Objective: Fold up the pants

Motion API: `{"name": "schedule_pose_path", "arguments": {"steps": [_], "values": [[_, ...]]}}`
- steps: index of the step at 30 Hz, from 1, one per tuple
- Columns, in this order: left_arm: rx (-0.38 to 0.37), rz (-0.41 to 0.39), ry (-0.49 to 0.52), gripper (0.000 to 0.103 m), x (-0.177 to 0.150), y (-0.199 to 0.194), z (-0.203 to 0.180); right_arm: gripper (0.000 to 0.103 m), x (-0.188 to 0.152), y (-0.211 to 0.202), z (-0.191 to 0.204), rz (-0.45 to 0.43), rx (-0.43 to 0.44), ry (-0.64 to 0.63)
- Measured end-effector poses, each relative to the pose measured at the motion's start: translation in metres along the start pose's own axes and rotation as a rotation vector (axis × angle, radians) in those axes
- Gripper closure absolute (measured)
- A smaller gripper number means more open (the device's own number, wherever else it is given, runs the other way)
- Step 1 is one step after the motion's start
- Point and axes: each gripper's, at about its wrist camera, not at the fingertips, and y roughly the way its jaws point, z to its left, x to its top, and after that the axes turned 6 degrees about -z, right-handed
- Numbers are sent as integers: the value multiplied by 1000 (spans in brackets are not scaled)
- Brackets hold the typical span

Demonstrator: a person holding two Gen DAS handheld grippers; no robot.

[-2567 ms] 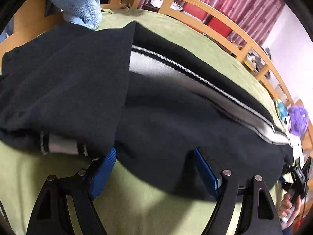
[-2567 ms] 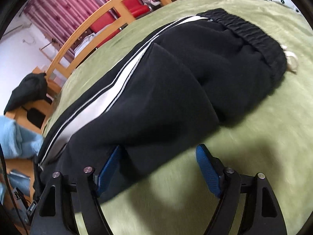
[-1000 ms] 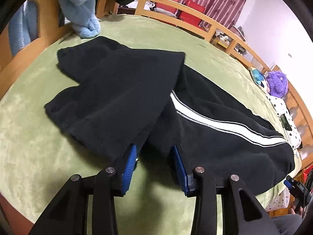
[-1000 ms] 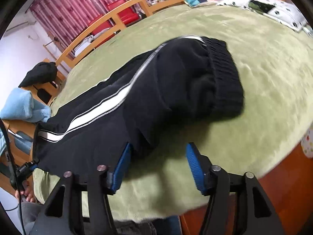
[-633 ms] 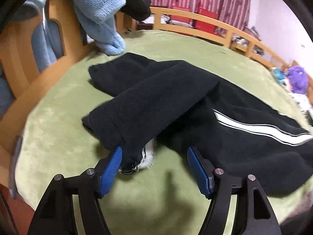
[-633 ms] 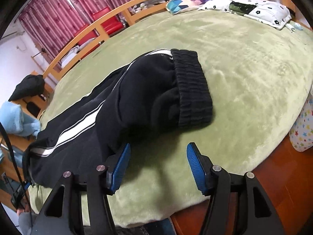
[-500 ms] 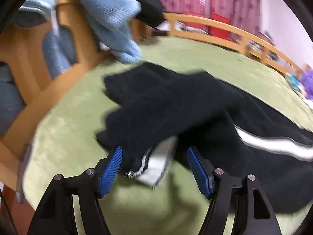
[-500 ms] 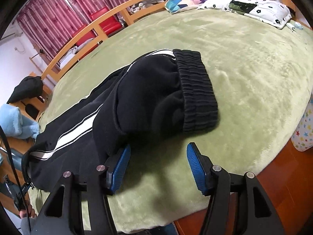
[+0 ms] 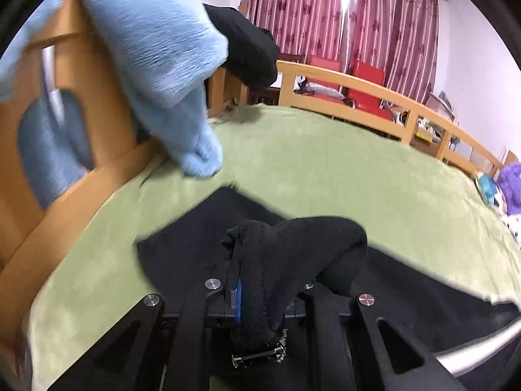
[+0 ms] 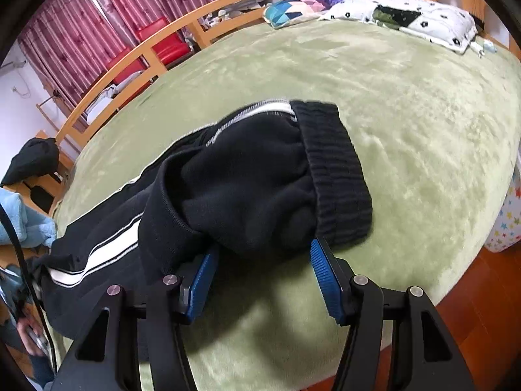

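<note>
Green plush bedding [image 10: 407,104] covers the wide wooden-railed bed [image 9: 374,88], with maroon curtains [image 9: 342,19] behind and a pale blue fleece blanket [image 9: 169,65] draped over the footboard. Lying lengthwise across the bedding are the black fleece track pants with a white side stripe [image 10: 247,176], ribbed waistband toward my right side, leg ends toward my left. My right gripper [image 10: 260,273] stands spread, blue pads either side of the bunched seat fabric just below the waistband and gripping nothing. My left gripper [image 9: 260,296] is pressed together on a raised wad of the leg end. Risks, as I judge them: the left pinch looks to hold a thick, uneven bunch, so layers could slip apart under a pull and leave the fold crooked; the right side, if closed here, would catch only loose fabric; the fleece clings to the plush bedding, so dragging may wrinkle the lower layer.
</note>
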Motion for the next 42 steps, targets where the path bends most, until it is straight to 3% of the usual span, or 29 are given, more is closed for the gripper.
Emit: {"name": "schedule_pose_path", "arguments": {"steps": [4, 6, 8, 11, 13, 16, 22, 26, 28, 32, 36, 38, 39, 40, 42], "values": [[28, 22, 2, 85, 27, 46, -16, 44, 9, 8, -3, 4, 1, 8], [91, 91, 45, 71, 28, 71, -28, 44, 9, 9, -5, 5, 2, 8], [208, 142, 89, 39, 23, 82, -35, 43, 10, 8, -6, 7, -5, 8], [147, 101, 83, 25, 16, 64, -35, 42, 5, -2, -12, 3, -16, 13], [138, 79, 96, 20, 10, 44, -34, 34, 0, -9, -19, 2, -21, 37], [96, 72, 100, 8, -1, 15, -35, 28, -10, -16, -36, -4, 35, 125], [-34, 141, 27, 8, -36, -42, -39, 23, -26, -4, -72, -10, 194, 367], [-58, 160, 38, 8, -57, -68, -49, 23, -31, 13, -96, -23, 334, 554], [-41, 160, 62, 8, -64, -78, -56, 15, -29, 22, -105, -29, 338, 613], [-22, 183, 58, 8, -72, -86, -64, 14, -23, 61, -108, 29, 403, 725], [-3, 208, 64, 8, -78, -82, -75, 0, -2, 82, -84, 15, 338, 687], [11, 209, 77, 8, -80, -81, -80, 4, 15, 82, -80, -19, 299, 653], [14, 208, 78, 8, -80, -81, -81, 26, 26, 79, -80, -40, 264, 616], [18, 206, 78, 8, -80, -81, -82, 45, 42, 72, -81, -78, 287, 551], [25, 208, 80, 8, -79, -79, -84, 61, 74, 53, -79, -136, 287, 442]]}}
